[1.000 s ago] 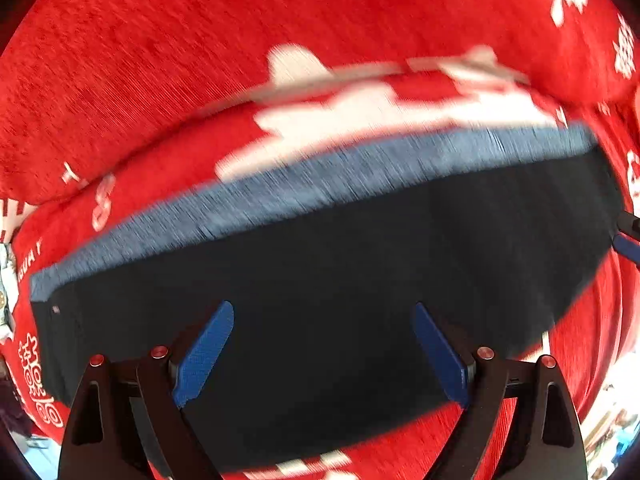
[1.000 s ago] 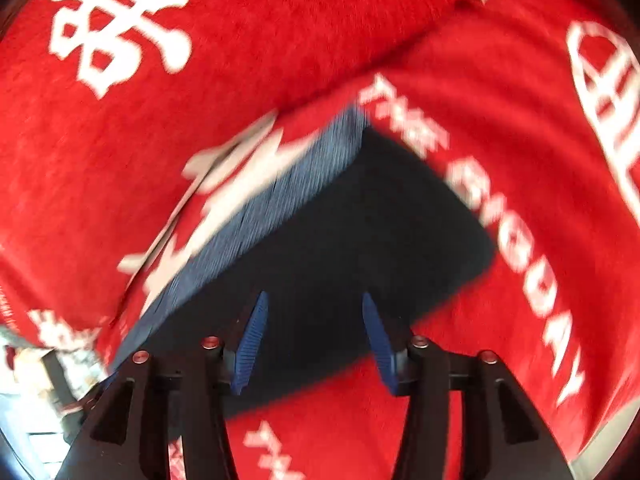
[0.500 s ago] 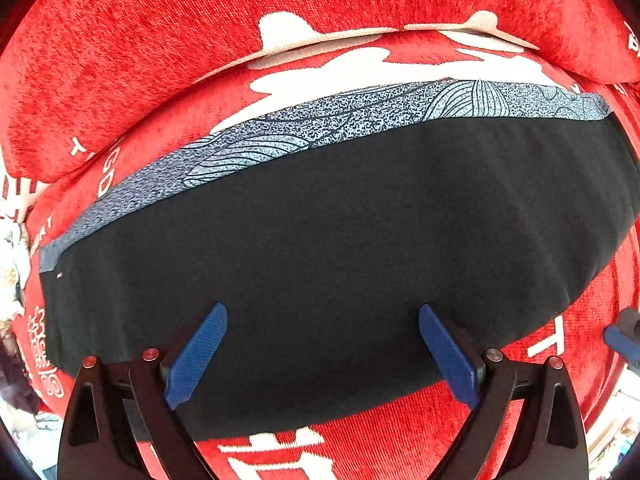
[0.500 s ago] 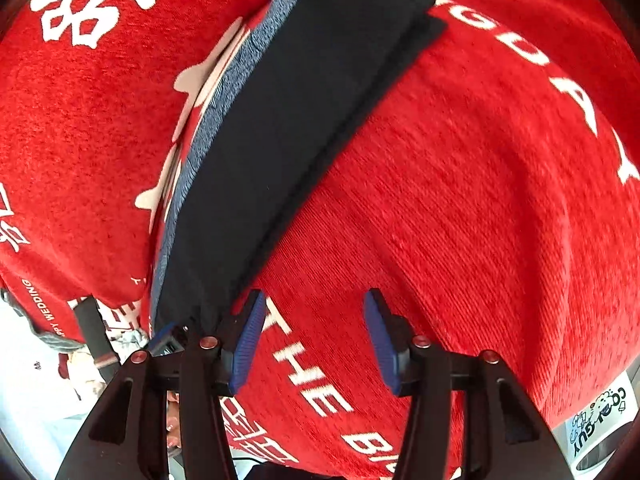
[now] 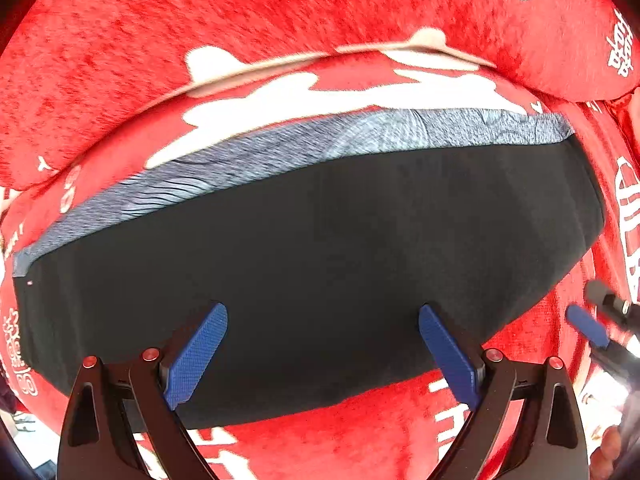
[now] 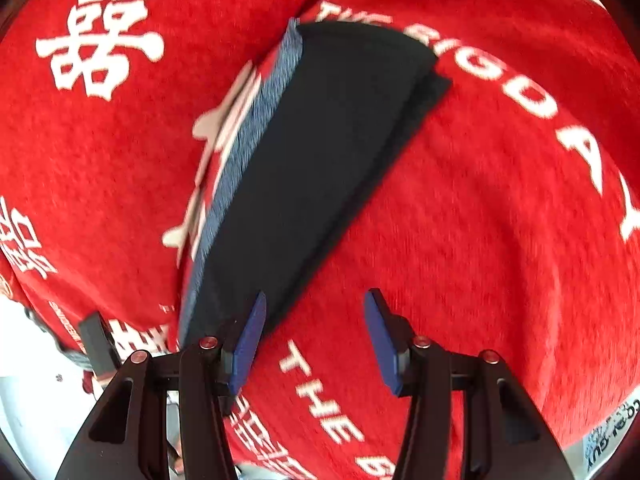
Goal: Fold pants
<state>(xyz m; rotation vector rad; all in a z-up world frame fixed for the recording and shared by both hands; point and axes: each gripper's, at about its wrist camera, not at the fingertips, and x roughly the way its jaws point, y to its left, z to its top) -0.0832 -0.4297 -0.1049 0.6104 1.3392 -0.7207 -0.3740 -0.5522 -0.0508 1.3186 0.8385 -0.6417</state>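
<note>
The black pants (image 5: pixel 320 256) lie folded flat on a red cushion, with a blue-grey patterned waistband (image 5: pixel 360 136) along the far edge. My left gripper (image 5: pixel 322 344) is open and empty, hovering over the near edge of the pants. In the right wrist view the pants (image 6: pixel 312 160) stretch away as a long folded strip with stacked layers at the far end. My right gripper (image 6: pixel 316 336) is open and empty, above the red cover beside the near end of the pants. Its blue pad also shows in the left wrist view (image 5: pixel 586 326).
The red seat cushion (image 6: pixel 480 240) carries white lettering. A red back cushion (image 5: pixel 280 8) rises behind the pants, with white characters (image 6: pixel 100 32). A white floor area (image 6: pixel 36 400) lies beyond the cushion's left edge.
Both grippers have shifted slightly. The right gripper has pulled back so more of the folded pants and back cushion shows. The pants lie still, released.
</note>
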